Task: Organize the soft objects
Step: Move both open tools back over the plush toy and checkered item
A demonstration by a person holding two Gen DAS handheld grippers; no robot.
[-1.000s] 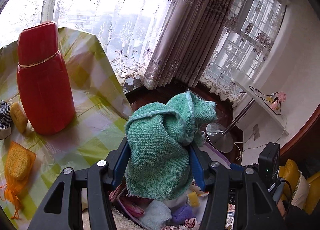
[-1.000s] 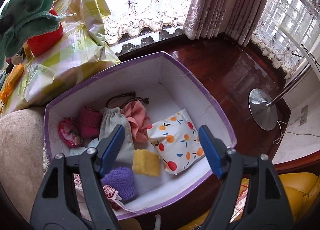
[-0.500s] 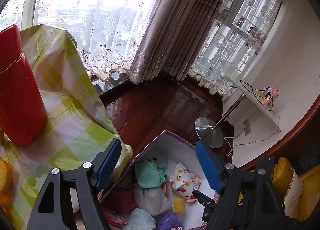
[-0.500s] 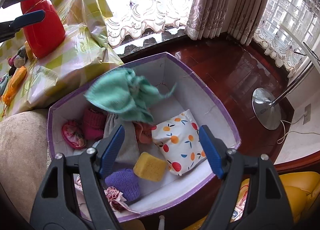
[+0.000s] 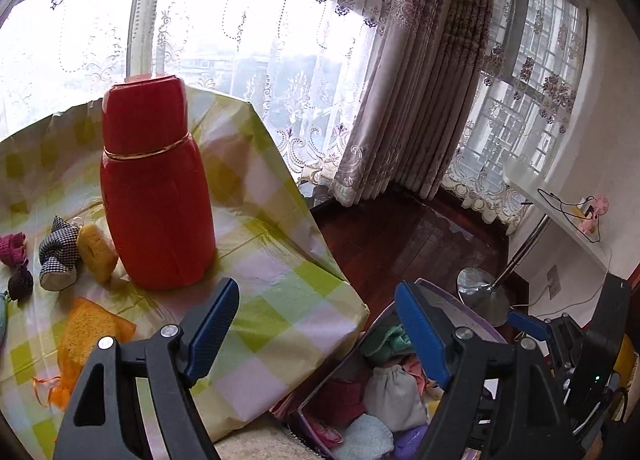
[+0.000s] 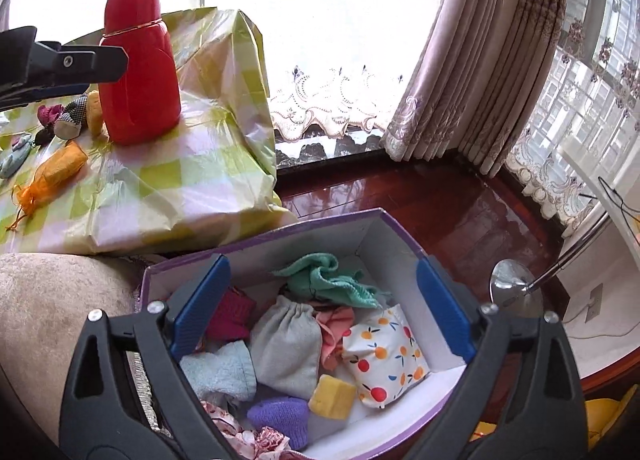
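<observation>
The purple-rimmed box [image 6: 372, 227] is taken as the landmark, seen from above in the right wrist view and partly in the left wrist view [image 5: 448, 300]. Beside the box, on its window-facing left, a table covered by a green checked cloth [image 6: 168, 179] is seen, and a red flask [image 6: 138, 67] is stood upright on it, well apart from the box.

Inside the box, a green towel [image 6: 328, 280] is found crumpled against the far wall, its long axis laid roughly across the box from left to right, with a loose end trailing toward the fruit-print pouch [image 6: 384, 356]. A grey drawstring bag [image 6: 286, 344] is laid in the middle of the box, its gathered mouth pointed toward the far wall. A yellow sponge [image 6: 332, 396] and a purple knit piece [image 6: 280, 416] are seen near the box's near wall.

The right gripper [image 6: 320, 314] is held above the box with its jaws spread and nothing between them (the towel is seen beyond the fingertips, untouched). The left gripper [image 5: 316, 332] is held over the table edge next to the box, jaws likewise spread wide and empty. On the table, farther from the box than the flask, an orange mesh pouch [image 5: 86, 336] and a checked fabric toy [image 5: 60, 256] are laid.
</observation>
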